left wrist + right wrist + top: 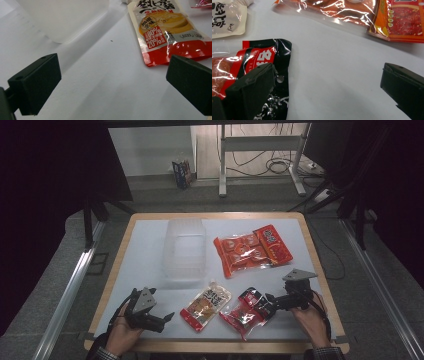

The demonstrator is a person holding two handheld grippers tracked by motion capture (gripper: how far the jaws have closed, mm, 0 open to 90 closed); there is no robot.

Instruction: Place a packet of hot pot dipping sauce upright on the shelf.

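Note:
Four things lie on the white mat [145, 270]: a clear plastic container [184, 247], a large orange-red snack pack [252, 249], a beige and red sauce pouch [206, 305] and a red and black packet [247, 310]. My left gripper [162, 312] rests near the front left, open, aimed toward the sauce pouch [165, 32], with bare mat between its jaws [112, 85]. My right gripper [267, 304] stands open at the packet's right end. In its own view [327, 90] the left jaw overlaps the packet's black edge [279, 60], and the right jaw is over bare mat.
The table's wooden rim [320, 270] frames the mat. The clear container [62, 17] lies ahead and left of my left gripper. The orange pack [362, 12] lies beyond my right gripper. Metal rails, cables and a desk frame stand on the floor behind.

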